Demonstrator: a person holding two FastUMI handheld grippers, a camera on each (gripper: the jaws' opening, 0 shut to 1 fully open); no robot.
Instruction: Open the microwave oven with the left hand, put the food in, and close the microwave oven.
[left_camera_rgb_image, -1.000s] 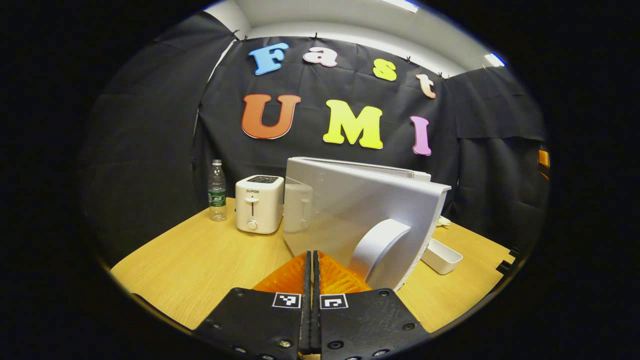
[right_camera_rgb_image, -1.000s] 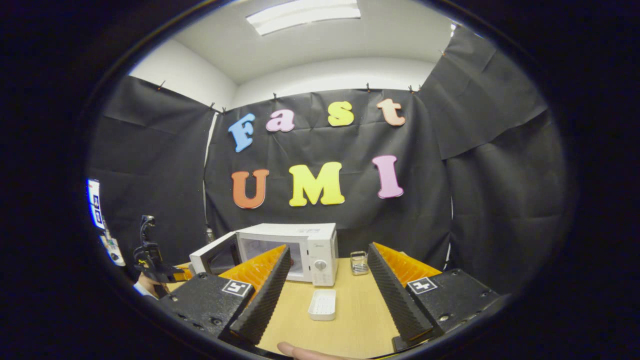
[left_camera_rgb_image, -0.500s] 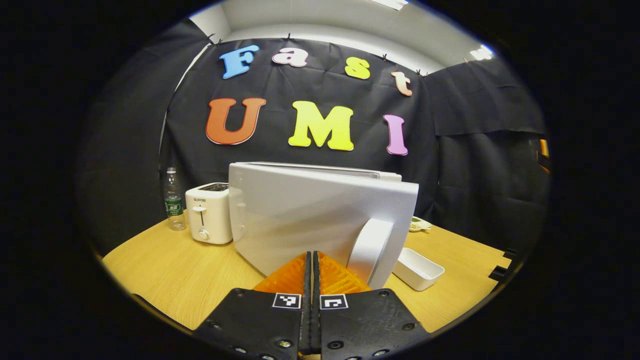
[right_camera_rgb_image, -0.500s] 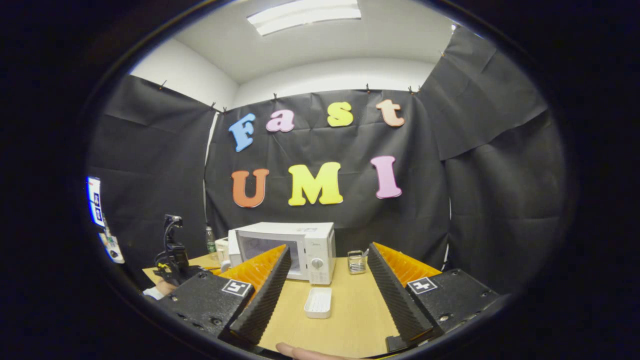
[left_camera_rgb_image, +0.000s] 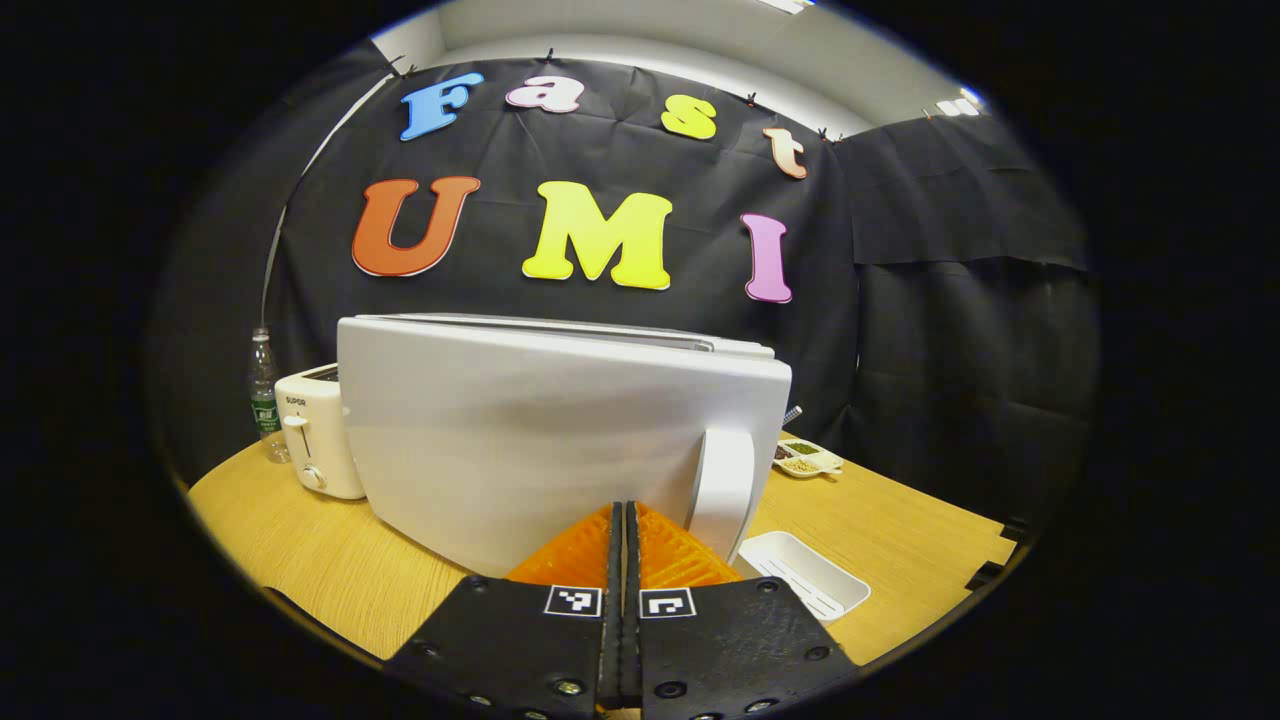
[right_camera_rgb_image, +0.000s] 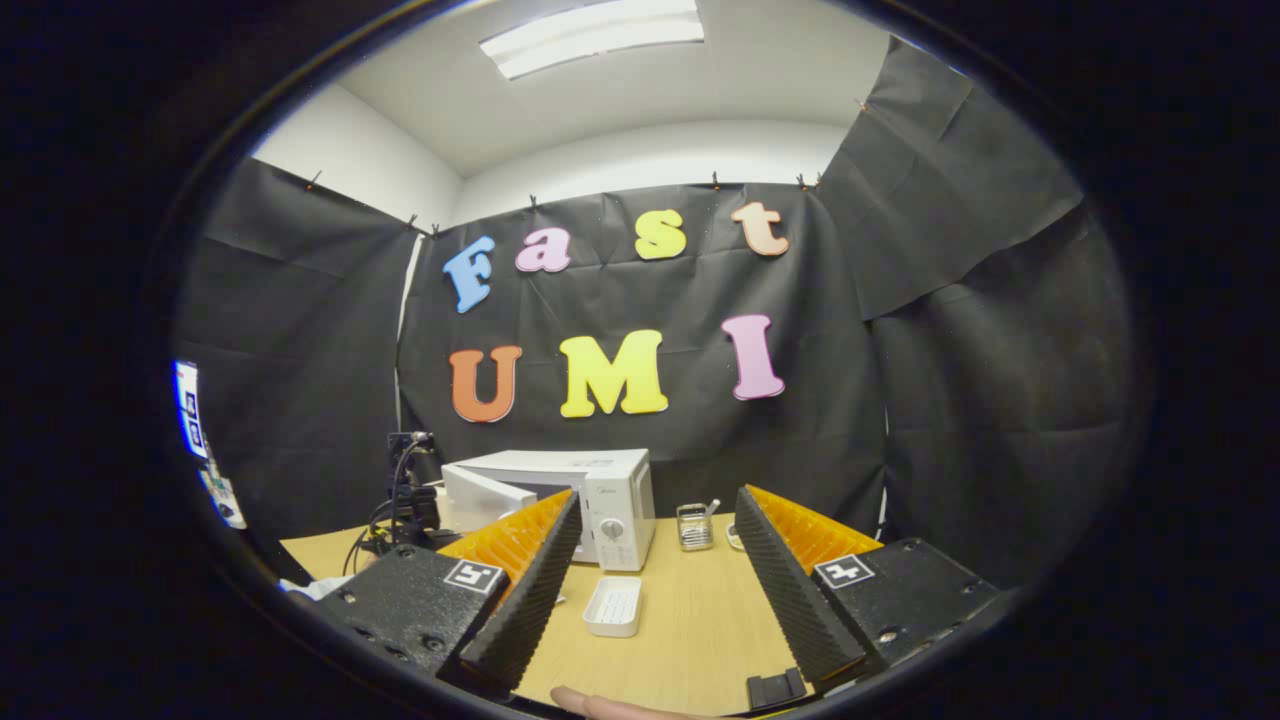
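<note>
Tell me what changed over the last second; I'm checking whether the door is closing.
The microwave door swung from half open to nearly shut, with the shut left tongs following close behind it. The right tongs stayed open and empty; the white tray stayed on the table.

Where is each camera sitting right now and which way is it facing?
Left gripper view: rides the left gripper, close against the microwave door, fingers shut beside its handle.
Right gripper view: rides the right gripper, held back over the table, facing the microwave; its fingers are spread, a fingertip shows at the bottom.
Shared: the microwave, the white tray and the table.
</note>
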